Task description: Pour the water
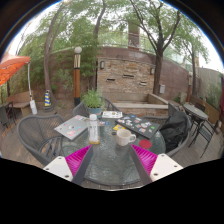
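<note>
Outdoor patio. A round glass-topped table (105, 160) lies just ahead of the tongs (110, 160), its near rim curving across between the two fingers. Metal mesh chairs ring it: one chair (35, 135) to the left, another chair (176, 128) to the right. Open paving shows beyond the left chair, toward an orange umbrella (12, 68) and a lamp post (77, 68). A stone wall (125, 75) and trees close off the far side. Free room above the table top is good; the sides are hemmed by the chairs.

The tongs stand wide open, holding nothing and touching nothing. The left pad (77, 158) and the right pad (145, 160) are well apart, with bare glass between them.

A clear plastic bottle (94, 128) with a pale cap stands upright on the table, beyond the fingers and slightly left of the midline. A small cup (123, 137) sits to its right, near but apart from it. A potted plant (93, 100) stands behind the bottle. Flat papers or trays (72, 127) lie left of the bottle, and further items (140, 125) lie on the right of the table; what these are cannot be made out. Water level in the bottle cannot be told. The chairs' legs are hidden by the table
</note>
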### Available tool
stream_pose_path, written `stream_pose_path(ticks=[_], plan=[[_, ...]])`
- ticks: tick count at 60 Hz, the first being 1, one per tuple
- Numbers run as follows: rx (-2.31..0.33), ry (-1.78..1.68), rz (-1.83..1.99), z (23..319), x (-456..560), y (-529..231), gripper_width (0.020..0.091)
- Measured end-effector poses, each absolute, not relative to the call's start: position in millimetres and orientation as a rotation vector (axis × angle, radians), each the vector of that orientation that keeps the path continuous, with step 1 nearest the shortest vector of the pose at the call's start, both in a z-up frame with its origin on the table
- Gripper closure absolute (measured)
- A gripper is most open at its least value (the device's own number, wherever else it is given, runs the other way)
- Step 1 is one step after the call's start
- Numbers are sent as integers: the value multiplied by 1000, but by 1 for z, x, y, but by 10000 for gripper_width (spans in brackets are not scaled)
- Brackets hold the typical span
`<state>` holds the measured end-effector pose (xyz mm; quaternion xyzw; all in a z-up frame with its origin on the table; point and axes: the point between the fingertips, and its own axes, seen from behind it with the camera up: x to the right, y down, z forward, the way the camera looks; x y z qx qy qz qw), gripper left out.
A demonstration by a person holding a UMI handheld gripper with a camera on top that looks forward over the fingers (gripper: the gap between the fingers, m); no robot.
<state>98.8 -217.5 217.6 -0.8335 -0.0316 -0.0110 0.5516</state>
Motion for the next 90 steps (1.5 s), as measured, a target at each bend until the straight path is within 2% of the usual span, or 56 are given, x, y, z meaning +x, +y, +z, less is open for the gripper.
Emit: stream_pose_path(ticks=[14,26,28,37,38,39,40,41,51,57,61,66,74,75,80,81,82,87,90], plan=[[-1846,-123,68,121,-15,-67,270],[-1816,-117,80,69,-94,69,272],[-1822,-128,60,88,-98,72,270],[-1798,-123,68,81,-107,117,282],[-1789,-122,73,82,-108,120,304],[-1783,-125,76,82,-109,122,354],[-1779,-125,71,81,-108,124,446],[-1782,-129,64,82,-111,123,490],[-1733,-192,38,84,-116,128,538],[-1775,-182,78,80,-115,129,648],[-1824,-128,158,81,-110,132,654],[-1832,69,368,109,-107,127,653],[-1779,580,861,149,-85,129,654],[-1754,616,919,137,-78,134,654],[-1652,907,1220,140,-57,138,654],[-1632,1004,1271,158,-60,133,655],[-1602,1020,1313,143,-58,134,655],[-1440,1276,1568,140,-43,134,657],[-1332,1441,1701,156,-41,123,654]])
